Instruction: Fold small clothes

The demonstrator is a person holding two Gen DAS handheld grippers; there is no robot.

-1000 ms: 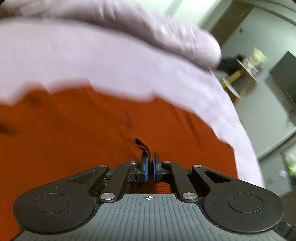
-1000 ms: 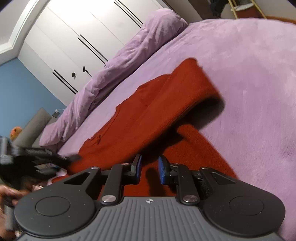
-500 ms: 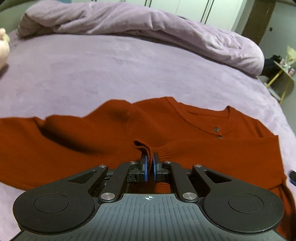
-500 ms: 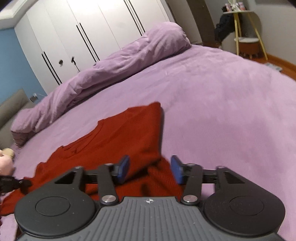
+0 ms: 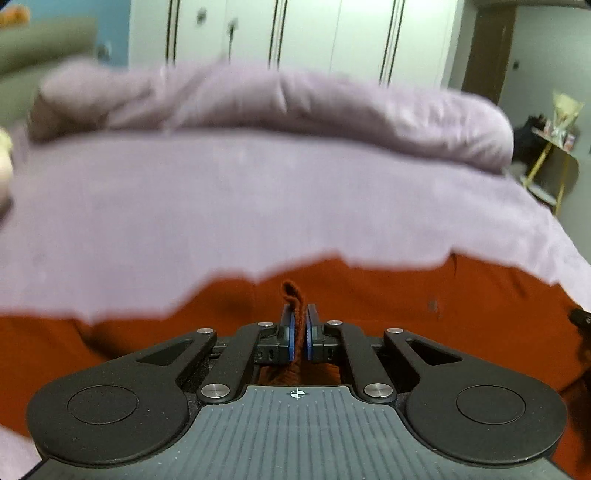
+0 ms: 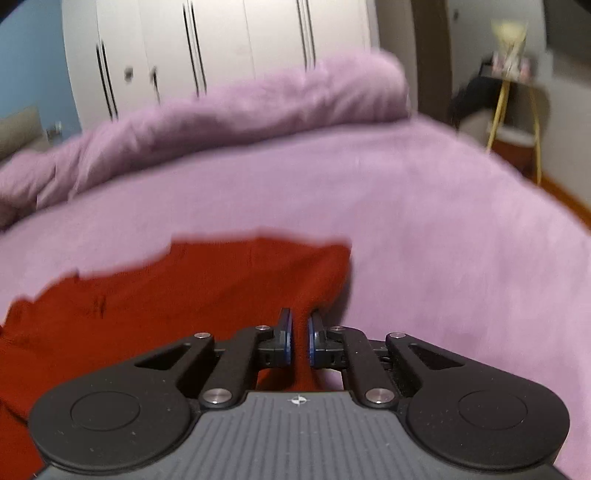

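Note:
A rust-red knit sweater (image 5: 406, 295) lies on a lilac bed (image 5: 258, 203). In the left wrist view my left gripper (image 5: 299, 314) is shut on a ribbed edge of the sweater, and a small fold of knit sticks up between the blue pads. In the right wrist view the sweater (image 6: 184, 295) spreads to the left. My right gripper (image 6: 299, 321) is at the sweater's right edge, its jaws closing with a ridge of red fabric pinched between the pads. Both views are blurred by motion.
A rolled lilac duvet (image 5: 295, 103) lies along the far side of the bed, in front of white wardrobe doors (image 5: 295, 33). A yellow-legged side table (image 6: 513, 92) stands off the bed's far right corner. Bare bed cover (image 6: 443, 240) stretches right of the sweater.
The right gripper rolled level, opened wide over the sweater's right edge, then closed on a fold of it. The left gripper kept its grip and swung, so less of the sweater shows.

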